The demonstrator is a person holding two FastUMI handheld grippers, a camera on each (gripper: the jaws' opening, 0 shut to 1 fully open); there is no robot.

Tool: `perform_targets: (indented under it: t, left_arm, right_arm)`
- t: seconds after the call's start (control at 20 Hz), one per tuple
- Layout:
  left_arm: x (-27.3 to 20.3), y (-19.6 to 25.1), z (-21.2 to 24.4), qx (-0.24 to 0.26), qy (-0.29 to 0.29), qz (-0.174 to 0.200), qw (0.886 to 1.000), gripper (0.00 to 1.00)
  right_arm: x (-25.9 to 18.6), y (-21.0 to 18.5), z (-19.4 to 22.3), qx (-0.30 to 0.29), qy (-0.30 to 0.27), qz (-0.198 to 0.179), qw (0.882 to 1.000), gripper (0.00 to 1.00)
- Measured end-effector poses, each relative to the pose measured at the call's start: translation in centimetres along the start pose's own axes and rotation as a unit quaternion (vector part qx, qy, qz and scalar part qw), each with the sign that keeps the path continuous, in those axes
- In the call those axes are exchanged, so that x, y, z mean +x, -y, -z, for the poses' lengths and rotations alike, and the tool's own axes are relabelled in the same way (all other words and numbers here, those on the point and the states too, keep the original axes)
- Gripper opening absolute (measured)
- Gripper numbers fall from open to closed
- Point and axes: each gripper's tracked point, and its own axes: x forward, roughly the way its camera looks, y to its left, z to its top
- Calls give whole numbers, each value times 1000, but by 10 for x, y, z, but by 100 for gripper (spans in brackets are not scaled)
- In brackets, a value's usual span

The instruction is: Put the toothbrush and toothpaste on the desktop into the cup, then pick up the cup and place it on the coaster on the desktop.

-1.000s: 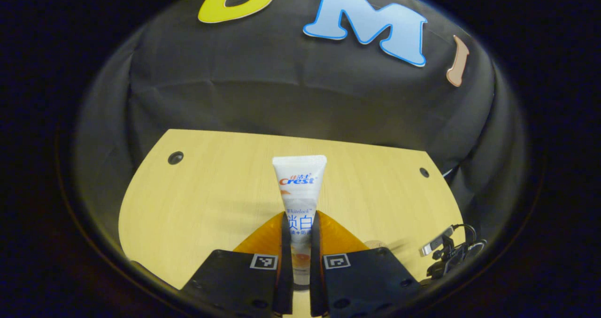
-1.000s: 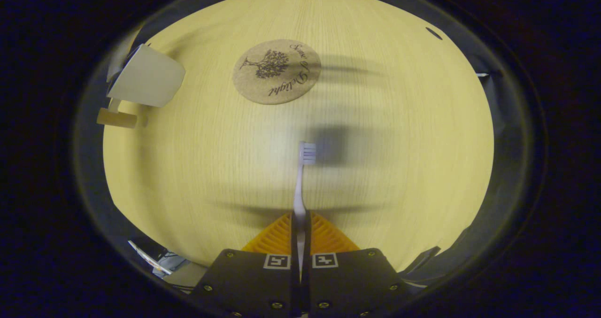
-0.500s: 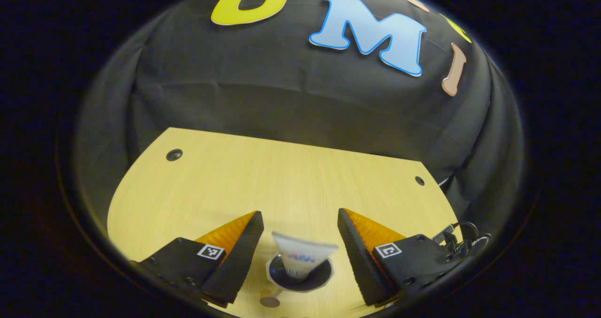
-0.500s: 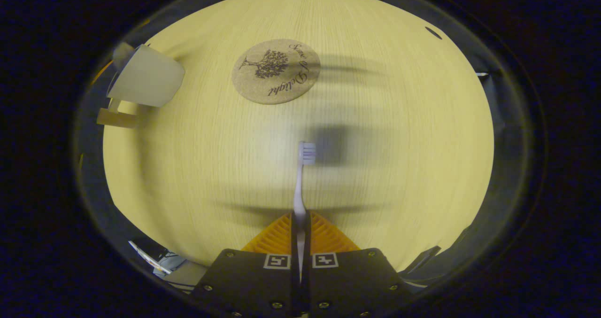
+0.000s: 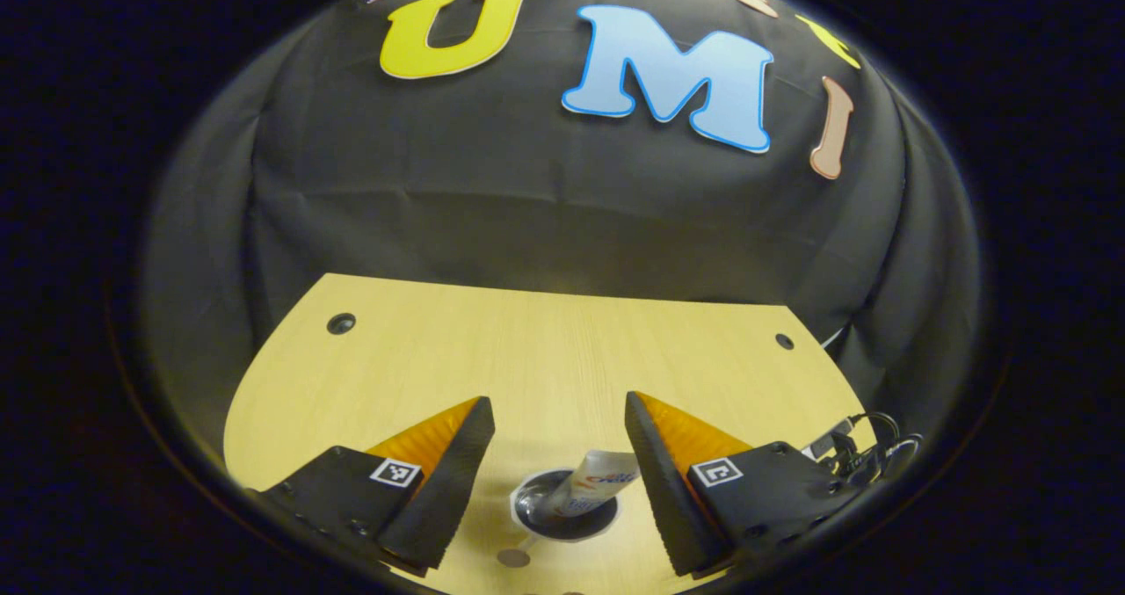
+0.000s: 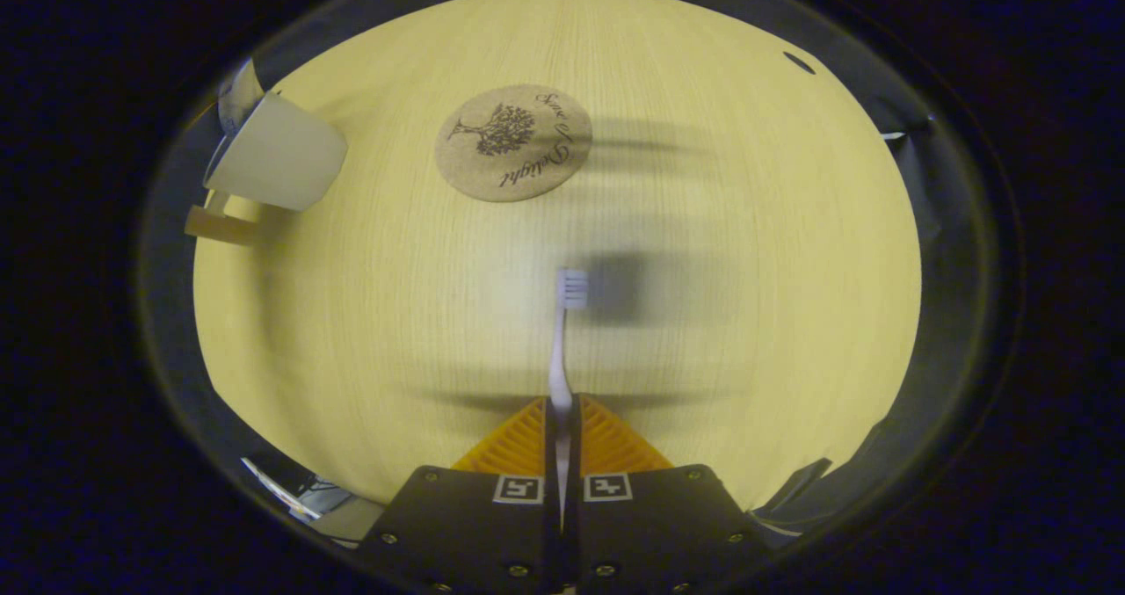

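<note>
Black cloth hangs behind a pale wooden desktop (image 5: pixel 545 349), which has small dark holes near its far corners.

In the left gripper view, the left gripper (image 5: pixel 559 428) is spread wide and grasps nothing. Between and below its fingers stands the cup (image 5: pixel 564 518), seen from above as a dark round opening with a pale rim. The toothpaste (image 5: pixel 596 484) sits inside it, leaning to the right, its flat crimped end up and near the right finger without clearly touching it. Red and blue lettering shows on the white tube, but it is too small and tilted to make out. A small round disc (image 5: pixel 512 557) lies on the wood just in front of the cup. At the right edge of the desktop there is a tangle of dark cables and a clip (image 5: pixel 857 454).

In the right gripper view, the right gripper (image 6: pixel 562 419) is clamped on the handle of the toothbrush (image 6: pixel 562 340), which points straight ahead above the desktop (image 6: pixel 747 270), bristle head away from the fingers. Farther off lies the round cork coaster (image 6: pixel 513 141), printed with a tree and cursive writing that appears to say "Sense of Delight". The cup (image 6: pixel 279 163) is at the far left, well apart from the coaster, with the toothpaste's end (image 6: pixel 235 103) poking above its rim.
</note>
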Motion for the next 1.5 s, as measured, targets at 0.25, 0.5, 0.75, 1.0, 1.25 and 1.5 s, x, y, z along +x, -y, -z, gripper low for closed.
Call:
perform_targets:
  t: [0.25,0.5,0.75,1.0,1.25,1.5]
  left_arm:
    - [-30,2,-9,10,18,-6,1000,96]
    - [-54,-18,-16,7,35,-26,999,96]
    - [-82,-54,-9,-11,33,-54,998,91]
    - [-110,-104,6,-33,25,-88,995,96]
    - [-142,-149,28,-55,12,-122,991,96]
    - [-167,-189,53,-73,-3,-157,985,96]
  right_arm:
    - [-34,-10,-35,36,65,-30,997,2]
    - [-97,-44,-100,34,170,-72,982,2]
    - [-154,-87,-151,33,241,-125,962,2]
    - [-174,-122,-177,33,284,-149,947,2]
    - [-211,-163,-207,1,376,-171,911,2]
    - [-213,-197,-225,-48,438,-169,882,2]
